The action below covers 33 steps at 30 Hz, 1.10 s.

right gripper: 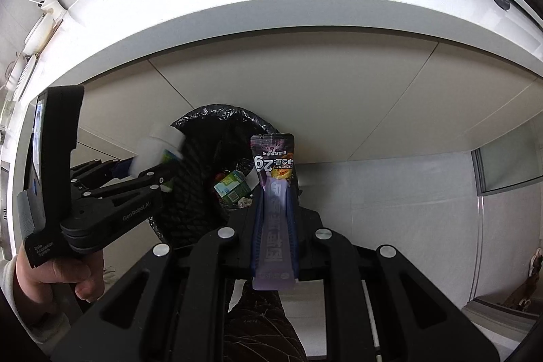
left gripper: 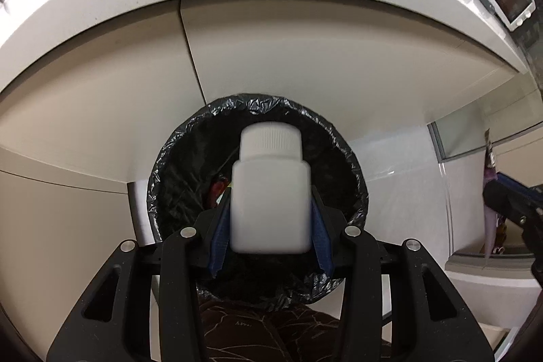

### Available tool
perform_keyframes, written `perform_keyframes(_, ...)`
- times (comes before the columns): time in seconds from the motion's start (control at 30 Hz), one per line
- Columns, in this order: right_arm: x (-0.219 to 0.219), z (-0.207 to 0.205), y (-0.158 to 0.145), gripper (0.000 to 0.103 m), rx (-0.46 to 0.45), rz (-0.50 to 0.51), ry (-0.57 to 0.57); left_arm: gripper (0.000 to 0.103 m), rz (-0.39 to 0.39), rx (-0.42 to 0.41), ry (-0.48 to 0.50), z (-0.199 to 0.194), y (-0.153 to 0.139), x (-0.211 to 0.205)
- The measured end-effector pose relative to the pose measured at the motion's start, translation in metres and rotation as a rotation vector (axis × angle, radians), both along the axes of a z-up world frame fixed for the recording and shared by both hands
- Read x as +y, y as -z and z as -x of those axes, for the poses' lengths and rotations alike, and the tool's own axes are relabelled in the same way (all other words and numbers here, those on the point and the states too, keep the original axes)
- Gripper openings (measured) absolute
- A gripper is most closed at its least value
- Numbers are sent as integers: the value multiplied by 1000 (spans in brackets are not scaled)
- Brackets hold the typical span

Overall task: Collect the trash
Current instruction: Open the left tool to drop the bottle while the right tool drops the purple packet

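White bottle (left gripper: 270, 192) pinched upright in my left tongs (left gripper: 270, 223), bin (left gripper: 353, 168) mouth directly ahead, below. Right tongs (right gripper: 274, 219) pinch sachet (right gripper: 274, 178), bin ahead-left, farther.

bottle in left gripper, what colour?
Plain white bottle, ribbed white cap, held by the left gripper. Clearest in the left wrist view.

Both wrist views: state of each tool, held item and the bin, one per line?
left tool: shut on white bottle, over the bin.
white bottle: capped, held by its sides.
right tool: shut on purple sachet.
purple sachet: upright between the fingers, not yet in the bin.
trash bin: open, black liner fitted, some trash inside.
green carton: lying in the bin.
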State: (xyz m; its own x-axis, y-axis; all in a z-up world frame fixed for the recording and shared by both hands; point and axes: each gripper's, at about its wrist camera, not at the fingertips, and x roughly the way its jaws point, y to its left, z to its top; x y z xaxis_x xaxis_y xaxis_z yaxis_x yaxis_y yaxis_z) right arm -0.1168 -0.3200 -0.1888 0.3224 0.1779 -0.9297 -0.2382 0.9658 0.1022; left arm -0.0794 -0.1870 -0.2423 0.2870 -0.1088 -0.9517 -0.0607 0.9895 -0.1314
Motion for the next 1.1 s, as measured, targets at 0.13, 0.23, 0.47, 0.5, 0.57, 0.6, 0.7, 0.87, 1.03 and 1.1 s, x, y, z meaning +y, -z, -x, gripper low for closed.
perform_keyframes(0.13, 4, -3, 2, 12, 8, -1, -1, 52, -10, -8, -6, 0, -2, 2)
perform_keyframes(0.23, 7, -6, 2, 12, 5, -5, -7, 58, 0, 4, -28, -1, -3, 9)
perform_keyframes(0.47, 18, -17, 6, 12, 8, -19, -31, 77, -8, -21, -84, 2, -17, 29)
perform_keyframes(0.5, 21, -19, 7, 12, 8, -17, -37, 78, -11, -25, -88, 2, -19, 32)
perform_keyframes(0.57, 28, -23, 11, 12, 11, -16, -50, 84, -14, -39, -103, 2, -24, 39)
perform_keyframes(0.6, 30, -24, 12, 12, 12, -14, -54, 85, -11, -45, -110, 2, -26, 42)
perform_keyframes(0.7, 39, -29, 17, 12, 17, -8, -72, 93, -1, -61, -129, 4, -33, 52)
perform_keyframes(0.87, 56, -34, 26, 12, 32, 4, -103, 97, 2, -75, -159, 8, -41, 70)
perform_keyframes(1.03, 76, -40, 34, 13, 43, 10, -138, 97, -1, -80, -186, 12, -47, 87)
perform_keyframes(1.1, 85, -43, 37, 13, 45, 15, -149, 97, -1, -80, -200, 14, -48, 93)
